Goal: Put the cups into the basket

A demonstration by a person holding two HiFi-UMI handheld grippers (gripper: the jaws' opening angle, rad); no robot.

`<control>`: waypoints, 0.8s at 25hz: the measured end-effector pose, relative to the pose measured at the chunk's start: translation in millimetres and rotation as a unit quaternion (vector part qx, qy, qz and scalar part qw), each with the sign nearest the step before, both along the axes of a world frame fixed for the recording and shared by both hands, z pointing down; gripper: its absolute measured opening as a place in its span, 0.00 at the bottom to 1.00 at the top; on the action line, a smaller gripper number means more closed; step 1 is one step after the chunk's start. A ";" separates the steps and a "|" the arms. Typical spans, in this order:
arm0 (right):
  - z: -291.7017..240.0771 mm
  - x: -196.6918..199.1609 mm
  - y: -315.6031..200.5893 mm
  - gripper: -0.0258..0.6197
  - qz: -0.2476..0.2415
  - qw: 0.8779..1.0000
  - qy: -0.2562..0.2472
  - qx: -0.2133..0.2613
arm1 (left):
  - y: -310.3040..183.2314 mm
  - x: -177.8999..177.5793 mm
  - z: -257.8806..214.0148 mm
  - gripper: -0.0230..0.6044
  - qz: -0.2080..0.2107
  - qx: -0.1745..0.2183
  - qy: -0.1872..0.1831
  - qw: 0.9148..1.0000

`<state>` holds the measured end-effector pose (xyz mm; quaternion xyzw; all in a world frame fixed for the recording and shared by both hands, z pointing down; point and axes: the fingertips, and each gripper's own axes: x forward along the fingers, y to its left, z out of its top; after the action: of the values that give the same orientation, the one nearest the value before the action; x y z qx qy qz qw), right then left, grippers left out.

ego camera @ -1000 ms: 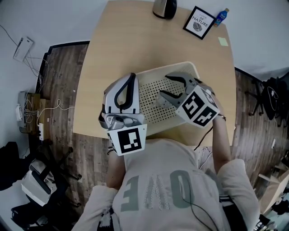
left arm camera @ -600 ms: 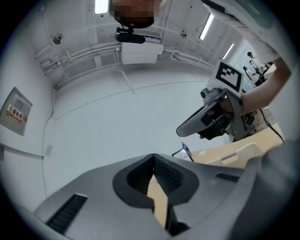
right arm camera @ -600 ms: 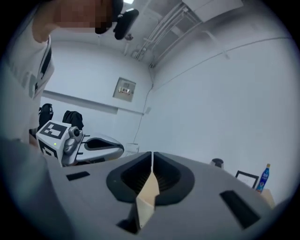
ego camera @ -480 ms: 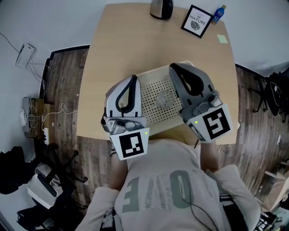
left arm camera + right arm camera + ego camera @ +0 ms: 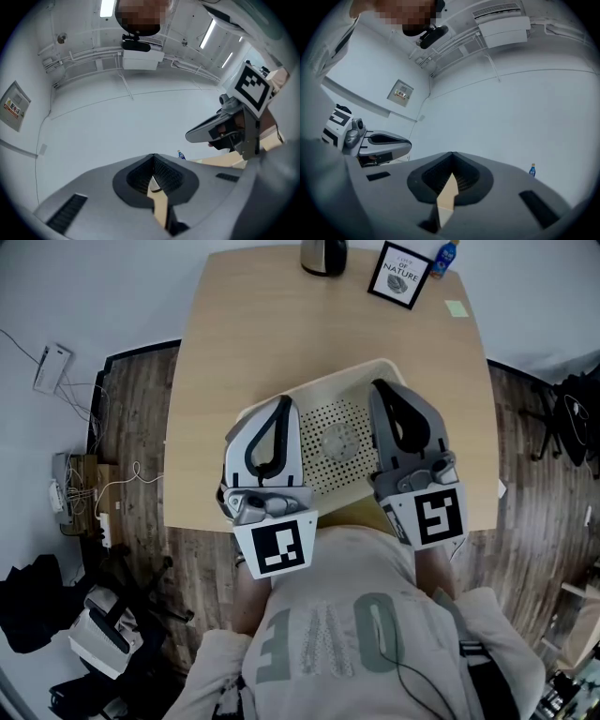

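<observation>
Dark plank flooring (image 5: pixel 131 427) lies to the left of a pale wooden table (image 5: pixel 281 324), with a tangle of cables (image 5: pixel 70 498) against the wall. From the head view, the left gripper (image 5: pixel 283 401) is over the near left rim of a cream perforated basket (image 5: pixel 323 423), its jaws pressed together and holding nothing. A clear cup (image 5: pixel 337 440) lies inside the basket on the dotted floor, between the two grippers and touching neither. The right gripper (image 5: pixel 381 387) is over the basket's right side, its jaws likewise closed tight and empty. Along the table's far edge stand a dark metal pot (image 5: pixel 323 254), a framed picture (image 5: pixel 398 274) and a small blue bottle (image 5: pixel 443 256), with a yellow sticky note (image 5: pixel 457 307) well apart to the right. Neither gripper view shows the basket or the cup: both look upward past their closed jaws at a white wall, where only a sliver of tabletop shows through the slit between the jaws. They do show what the head view lacks: a wall-mounted air conditioner (image 5: pixel 140 58), a small wall sign (image 5: pixel 11 110), ceiling lights (image 5: pixel 107 7), and each shows the other gripper from the side. The blue bottle appears in all three views.
</observation>
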<state>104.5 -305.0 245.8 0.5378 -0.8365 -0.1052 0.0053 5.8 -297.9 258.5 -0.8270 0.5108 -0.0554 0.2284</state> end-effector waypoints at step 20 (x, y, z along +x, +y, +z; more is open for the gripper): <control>16.6 15.2 3.2 0.04 0.013 0.999 0.006 -0.028 | 3.3 5.7 -4.5 0.05 0.002 0.005 -0.014 1.000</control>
<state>119.7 -301.8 262.4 0.5476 -0.8320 -0.0846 0.0271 11.6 -294.6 254.0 -0.8260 0.5059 -0.0641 0.2402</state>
